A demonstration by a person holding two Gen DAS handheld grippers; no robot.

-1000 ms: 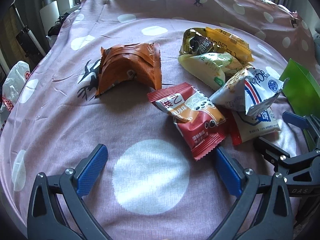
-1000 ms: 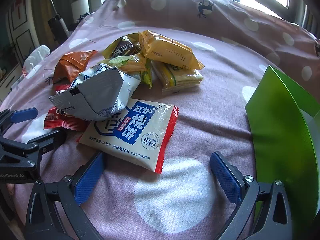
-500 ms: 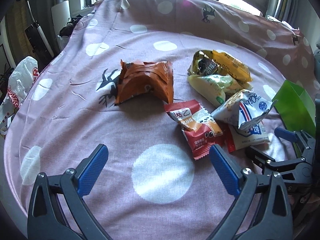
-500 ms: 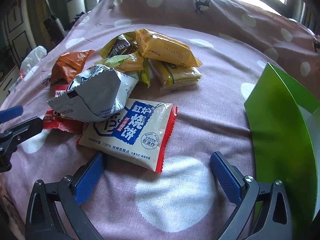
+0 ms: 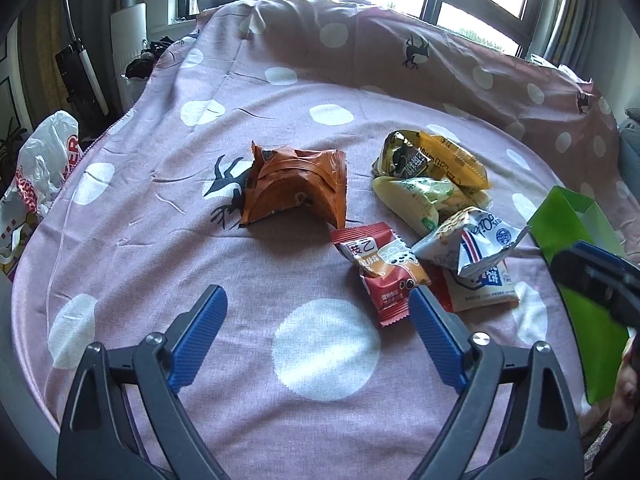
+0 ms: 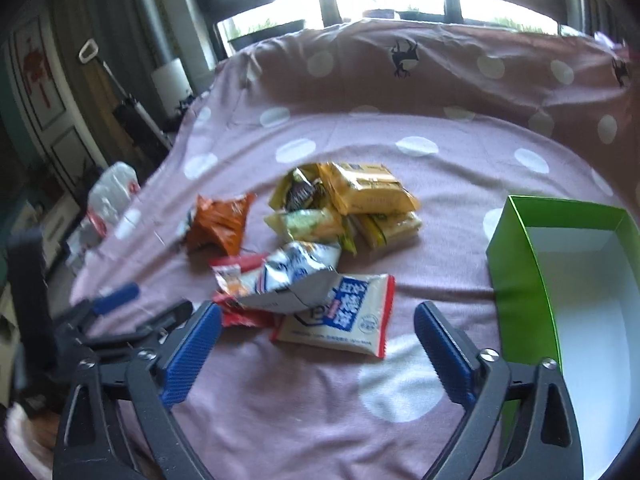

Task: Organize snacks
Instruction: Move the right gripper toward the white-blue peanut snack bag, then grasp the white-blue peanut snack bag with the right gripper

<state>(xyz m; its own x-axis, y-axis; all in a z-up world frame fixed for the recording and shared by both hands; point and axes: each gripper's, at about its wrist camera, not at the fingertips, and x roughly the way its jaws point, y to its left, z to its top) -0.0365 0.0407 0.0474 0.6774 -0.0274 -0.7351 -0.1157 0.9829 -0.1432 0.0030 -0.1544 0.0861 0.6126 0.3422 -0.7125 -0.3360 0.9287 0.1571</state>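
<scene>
A: We are looking at the green box [image 6: 516, 256], white inside, sitting open at the right edge of the pink spotted cloth [image 6: 280, 392], then the snack packets [image 6: 320, 240] heaped mid-cloth.

B: Our left gripper [image 5: 318, 334] and right gripper [image 6: 318, 346] are hanging apart, just narrowing, gripping nothing; packets are lying ahead of the fingertips.

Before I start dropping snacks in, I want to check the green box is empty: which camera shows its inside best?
The right wrist view: it looks down into the green box, showing a bare white interior. The left wrist view shows only its green outer wall and rim, partly behind the right tool.
</scene>
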